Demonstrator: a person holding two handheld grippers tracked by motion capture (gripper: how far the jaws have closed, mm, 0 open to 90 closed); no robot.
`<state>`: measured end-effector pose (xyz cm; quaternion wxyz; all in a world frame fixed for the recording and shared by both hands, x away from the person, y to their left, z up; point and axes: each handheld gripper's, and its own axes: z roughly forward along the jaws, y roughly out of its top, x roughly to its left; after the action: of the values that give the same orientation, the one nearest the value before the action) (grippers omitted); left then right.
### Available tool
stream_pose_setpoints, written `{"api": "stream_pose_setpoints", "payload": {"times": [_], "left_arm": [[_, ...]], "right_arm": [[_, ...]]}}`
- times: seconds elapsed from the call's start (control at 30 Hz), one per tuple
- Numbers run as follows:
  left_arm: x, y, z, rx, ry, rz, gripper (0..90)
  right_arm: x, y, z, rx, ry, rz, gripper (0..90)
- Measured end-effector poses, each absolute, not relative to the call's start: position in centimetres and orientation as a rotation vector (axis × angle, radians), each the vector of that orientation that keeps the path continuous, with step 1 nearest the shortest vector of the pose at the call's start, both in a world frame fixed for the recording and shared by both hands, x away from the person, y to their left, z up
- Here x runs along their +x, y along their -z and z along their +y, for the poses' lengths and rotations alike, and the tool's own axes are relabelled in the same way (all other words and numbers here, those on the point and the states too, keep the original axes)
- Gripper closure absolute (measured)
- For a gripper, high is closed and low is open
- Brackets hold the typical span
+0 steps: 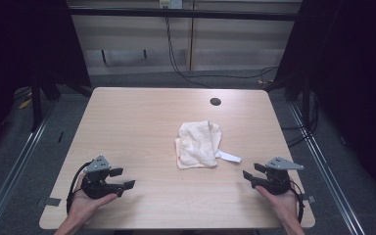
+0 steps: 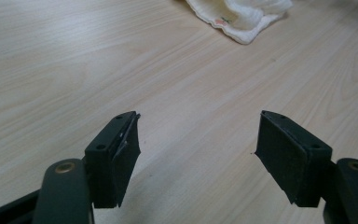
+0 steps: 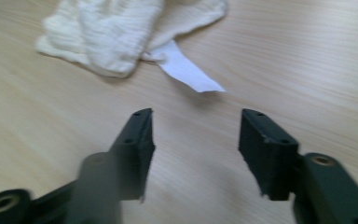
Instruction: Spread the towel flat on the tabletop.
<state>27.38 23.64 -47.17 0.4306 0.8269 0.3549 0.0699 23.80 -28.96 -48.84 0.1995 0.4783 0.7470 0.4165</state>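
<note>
I see a pale wood-grain rectangular table [image 1: 142, 117] with rounded corners, and near its far edge, right of the middle, a small round dark grommet hole [image 1: 215, 102]. Beyond the far edge stands a light beige panelled wall [image 1: 235, 44], with a black cable [image 1: 174, 54] hanging down it and trailing right along the grey floor [image 1: 142, 78]. A dark horizontal bar [image 1: 186, 13] crosses the top of that wall. Off the left edge I make out a metal floor rail [image 1: 17, 156] running diagonally, and a matching one [image 1: 323, 166] off the right edge. Black curtains [image 1: 357, 63] close in both sides. A small strip of grey tape [image 1: 52, 201] lies on the floor by the near left corner.
</note>
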Motion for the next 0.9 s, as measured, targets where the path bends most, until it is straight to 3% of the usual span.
{"api": "stream_pose_setpoints", "payload": {"times": [0.37,0.53,0.9], "left_arm": [[27.7,47.4,23.3,2.068,-0.158,0.892,29.5],[27.1,47.1,23.3,2.059,-0.159,0.862,30.1],[27.7,47.2,23.5,2.056,-0.161,0.883,32.1]], "right_arm": [[23.3,47.9,-28.7,1.263,-1.342,2.063,55.2],[23.3,47.7,-26.8,1.284,-1.335,2.175,47.7],[26.0,45.4,-24.9,1.183,-1.361,2.276,49.5]]}}
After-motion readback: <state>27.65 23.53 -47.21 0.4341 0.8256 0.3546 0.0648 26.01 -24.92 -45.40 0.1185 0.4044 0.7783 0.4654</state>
